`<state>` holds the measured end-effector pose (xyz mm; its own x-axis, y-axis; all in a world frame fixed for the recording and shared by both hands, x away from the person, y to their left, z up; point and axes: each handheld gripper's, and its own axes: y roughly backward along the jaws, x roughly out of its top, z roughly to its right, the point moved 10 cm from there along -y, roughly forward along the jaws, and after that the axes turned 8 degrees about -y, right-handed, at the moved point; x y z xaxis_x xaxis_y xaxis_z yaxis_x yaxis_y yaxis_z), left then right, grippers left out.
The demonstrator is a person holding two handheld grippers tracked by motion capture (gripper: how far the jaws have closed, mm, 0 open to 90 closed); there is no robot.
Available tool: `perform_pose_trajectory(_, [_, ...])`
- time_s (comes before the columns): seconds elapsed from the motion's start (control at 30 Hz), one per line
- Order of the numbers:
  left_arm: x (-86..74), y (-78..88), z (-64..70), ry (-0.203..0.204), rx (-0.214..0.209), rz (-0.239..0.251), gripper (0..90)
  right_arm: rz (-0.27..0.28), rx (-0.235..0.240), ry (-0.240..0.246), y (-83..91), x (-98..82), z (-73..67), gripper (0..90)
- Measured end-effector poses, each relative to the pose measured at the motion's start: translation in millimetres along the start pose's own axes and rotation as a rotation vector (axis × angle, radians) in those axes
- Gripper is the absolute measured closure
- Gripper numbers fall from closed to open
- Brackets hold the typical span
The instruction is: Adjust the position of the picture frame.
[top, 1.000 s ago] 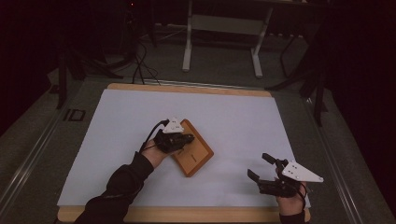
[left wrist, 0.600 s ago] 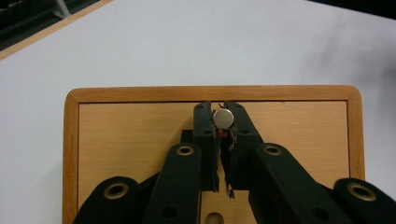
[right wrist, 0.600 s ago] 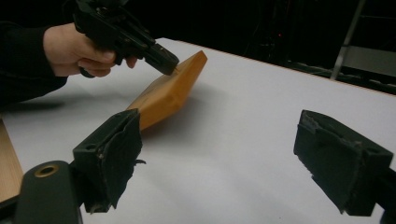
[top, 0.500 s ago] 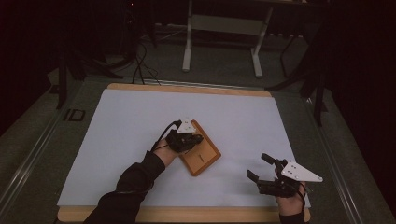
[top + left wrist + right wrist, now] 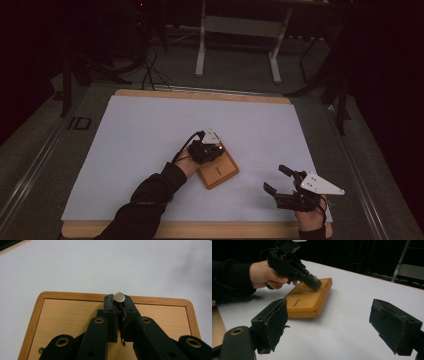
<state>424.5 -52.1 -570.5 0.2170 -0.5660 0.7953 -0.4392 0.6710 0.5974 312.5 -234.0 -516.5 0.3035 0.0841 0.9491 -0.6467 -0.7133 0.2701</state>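
A small metal disc (image 5: pixel 119 297), coin-like, sits pinched at the very tips of the left gripper (image 5: pixel 119 300), whose fingers (image 5: pixel 109 305) are all but together and clamped on its edge. Directly beneath the tips lies a wooden board (image 5: pixel 75 315) with a raised rim; in the high view that board (image 5: pixel 220 172) rests near the middle of the white tabletop (image 5: pixel 150 130), angled to its edges, with the left gripper (image 5: pixel 212 150) tilted down over its far end. A thin dark slot (image 5: pixel 297 302) shows in the board's top face, on the nearer side of the left fingers as seen from the right gripper view. I judge the step in hand to be carrying the disc down to the board, probably toward that slot, though whether the tips already touch the wood I cannot tell. The next move would call for lining the disc's edge up with the slot and lowering it steadily before letting go. The right gripper (image 5: pixel 279 180) hovers well apart from the board, low over the tabletop's near right part, its fingers (image 5: pixel 274 322) wide apart and holding nothing.
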Motion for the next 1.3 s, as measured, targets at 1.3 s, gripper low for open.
perform_pose_trajectory(1.3, [-1.1,-3.1,-1.0,-0.012,-0.017,-0.023,82.4,-0.010,0.011,-0.014,-1.2,-2.9,0.0,14.7])
